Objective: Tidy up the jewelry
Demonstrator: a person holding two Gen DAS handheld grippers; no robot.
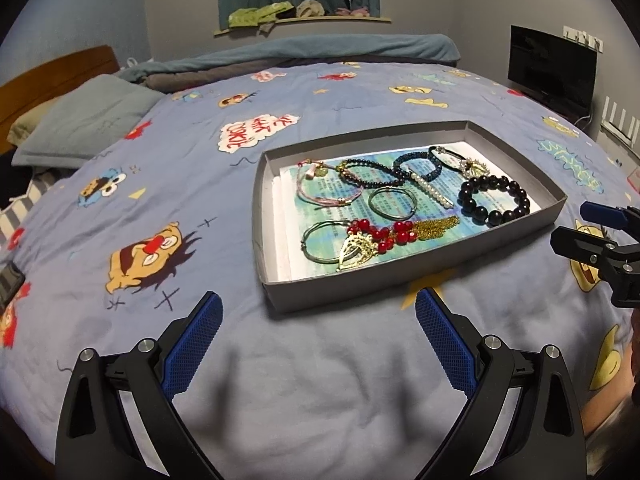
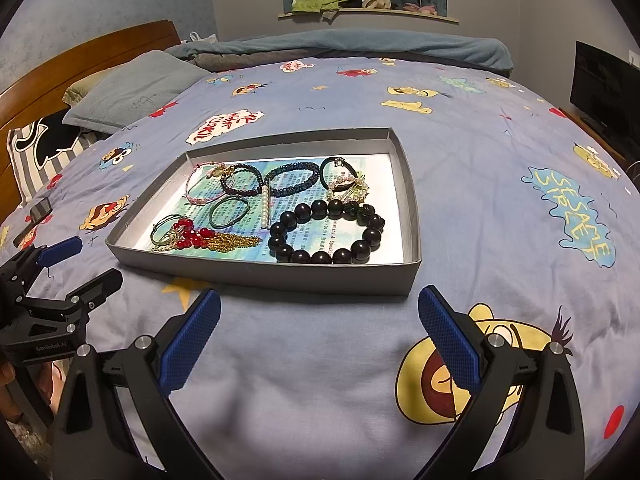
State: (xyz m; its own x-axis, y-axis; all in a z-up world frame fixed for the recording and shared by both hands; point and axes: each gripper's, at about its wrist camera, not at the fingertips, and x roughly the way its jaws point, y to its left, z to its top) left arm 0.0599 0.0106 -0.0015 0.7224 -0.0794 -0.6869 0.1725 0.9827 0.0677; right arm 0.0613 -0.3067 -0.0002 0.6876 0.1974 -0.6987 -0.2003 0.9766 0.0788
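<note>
A shallow grey tray (image 1: 404, 280) (image 2: 280, 276) lies on the bed with several pieces of jewelry on a printed sheet. Among them are a big black bead bracelet (image 1: 496, 200) (image 2: 326, 232), a red bead and gold piece (image 1: 380, 238) (image 2: 200, 238), a pearl bar (image 1: 430, 190) (image 2: 265, 206), a green cord ring (image 1: 392, 202) (image 2: 229, 210) and a pink cord bracelet (image 1: 328, 188) (image 2: 202, 184). My left gripper (image 1: 318, 310) (image 2: 76, 264) is open and empty, in front of the tray. My right gripper (image 2: 319, 308) (image 1: 588, 226) is open and empty, also in front of the tray.
The bed has a blue cartoon-print cover (image 1: 320, 360) (image 2: 500, 200). Pillows (image 1: 84, 120) (image 2: 136, 88) and a wooden headboard are at the far left. A folded blanket (image 1: 320, 48) lies at the far edge. A black screen (image 1: 552, 68) stands at the right.
</note>
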